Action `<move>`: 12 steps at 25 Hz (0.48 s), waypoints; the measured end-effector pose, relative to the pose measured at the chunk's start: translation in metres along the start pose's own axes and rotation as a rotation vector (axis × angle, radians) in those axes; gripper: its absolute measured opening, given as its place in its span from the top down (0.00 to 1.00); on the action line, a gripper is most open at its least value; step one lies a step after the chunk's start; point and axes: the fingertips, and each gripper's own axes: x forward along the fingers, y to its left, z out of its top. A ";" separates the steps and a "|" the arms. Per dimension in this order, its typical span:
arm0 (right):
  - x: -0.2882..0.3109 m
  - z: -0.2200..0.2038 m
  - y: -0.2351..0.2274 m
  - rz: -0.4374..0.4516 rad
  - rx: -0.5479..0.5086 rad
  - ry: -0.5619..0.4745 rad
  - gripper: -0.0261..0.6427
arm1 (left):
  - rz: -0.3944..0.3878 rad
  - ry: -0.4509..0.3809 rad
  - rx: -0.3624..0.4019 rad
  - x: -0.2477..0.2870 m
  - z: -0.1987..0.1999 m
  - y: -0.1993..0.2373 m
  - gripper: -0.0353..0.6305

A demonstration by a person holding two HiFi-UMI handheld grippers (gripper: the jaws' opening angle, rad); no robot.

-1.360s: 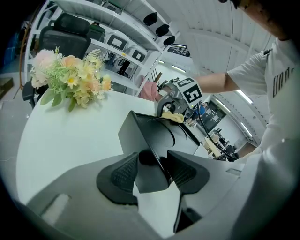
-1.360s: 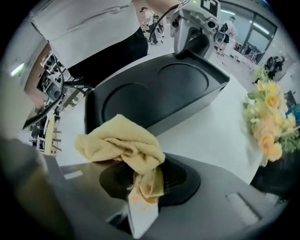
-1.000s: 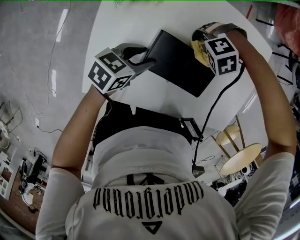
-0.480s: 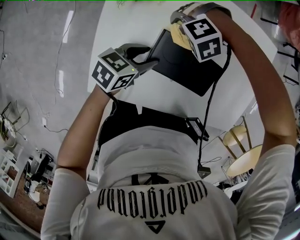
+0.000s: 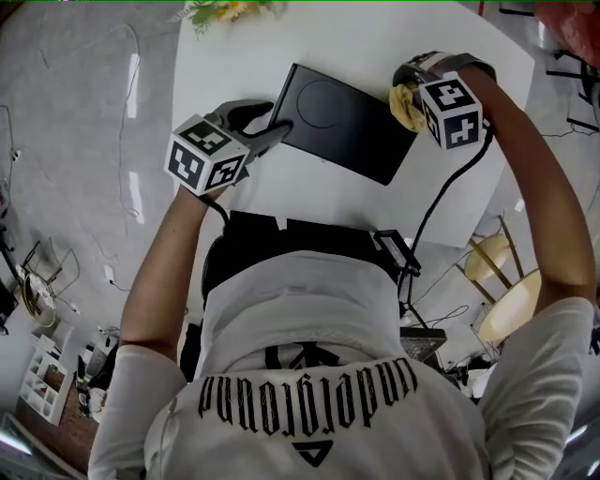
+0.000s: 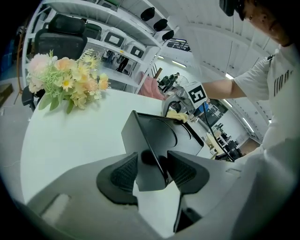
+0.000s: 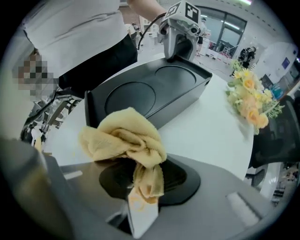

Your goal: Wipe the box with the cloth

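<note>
A flat black box (image 5: 337, 122) with a round recess in its lid lies on the white round table (image 5: 234, 56). My left gripper (image 5: 270, 131) is shut on the box's near left corner; in the left gripper view its pads (image 6: 123, 173) sit on either side of that corner (image 6: 151, 154). My right gripper (image 5: 412, 94) is shut on a crumpled yellow cloth (image 5: 405, 103), which sits at the box's right end. In the right gripper view the cloth (image 7: 124, 138) bulges out of the right gripper (image 7: 140, 180) over the near edge of the box (image 7: 154, 96).
A bunch of pale artificial flowers (image 5: 220, 11) lies at the table's far edge, beyond the box, also seen as flowers (image 7: 251, 101). Round wooden stools (image 5: 492, 267) stand off the table to the right. A cable (image 5: 441, 202) hangs from the right gripper.
The right gripper swept the cloth across the lid to the box's far left part, then came back to its right end. The left gripper kept its hold on the corner.
</note>
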 end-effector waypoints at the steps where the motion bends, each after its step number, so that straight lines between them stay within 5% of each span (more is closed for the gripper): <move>1: 0.000 -0.003 0.004 -0.009 0.025 -0.005 0.80 | 0.002 0.003 0.001 0.001 0.000 0.000 0.63; 7: -0.007 -0.006 -0.007 -0.115 0.144 -0.029 0.80 | 0.017 0.027 0.022 0.006 0.001 0.001 0.63; 12: -0.046 -0.005 -0.024 -0.306 0.341 -0.057 0.79 | 0.029 0.013 0.060 -0.001 0.008 -0.001 0.63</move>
